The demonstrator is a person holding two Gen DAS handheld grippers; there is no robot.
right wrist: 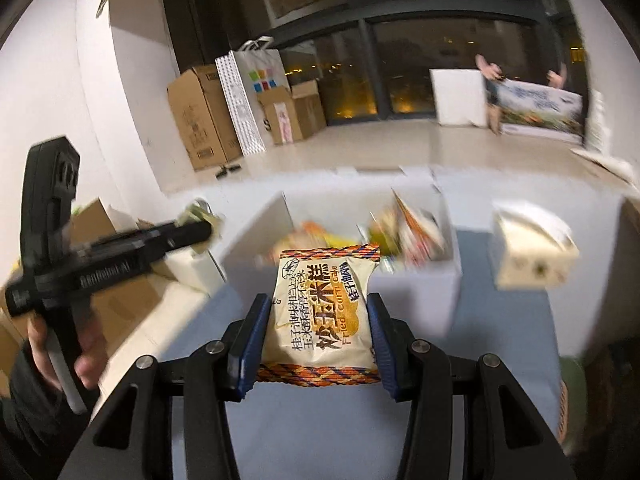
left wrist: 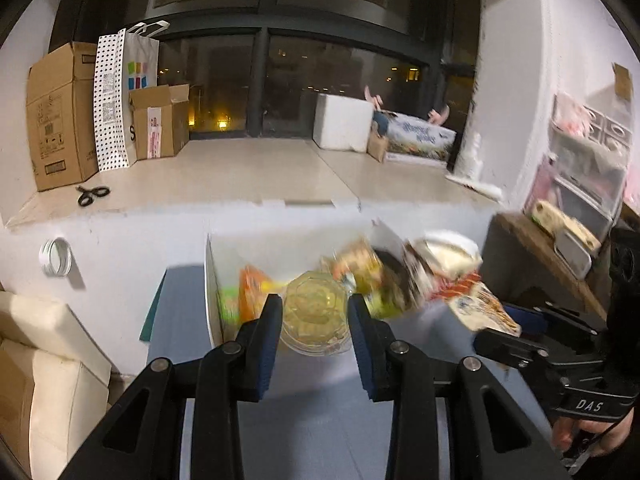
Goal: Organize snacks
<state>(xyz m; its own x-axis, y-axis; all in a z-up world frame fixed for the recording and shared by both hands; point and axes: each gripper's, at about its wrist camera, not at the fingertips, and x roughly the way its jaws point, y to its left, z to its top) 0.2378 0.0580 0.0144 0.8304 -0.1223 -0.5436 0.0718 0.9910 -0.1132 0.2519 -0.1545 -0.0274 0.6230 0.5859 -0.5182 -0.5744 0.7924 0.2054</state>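
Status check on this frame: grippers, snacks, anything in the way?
Left gripper shut on clear tub. Right gripper shut on corn cake packet. White box ahead, part full. Nothing blocking.

corn cake packet (right wrist: 322, 312): cream, upright, clamped | clear cup (left wrist: 314, 314): clamped | white box (right wrist: 448, 276): holds snacks

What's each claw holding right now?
Left claw: shut on clear packet.
Right claw: shut on corn cake.

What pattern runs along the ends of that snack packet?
An orange, blue and brown woven-braid print on the cream snack packet, clearest in the right wrist view.
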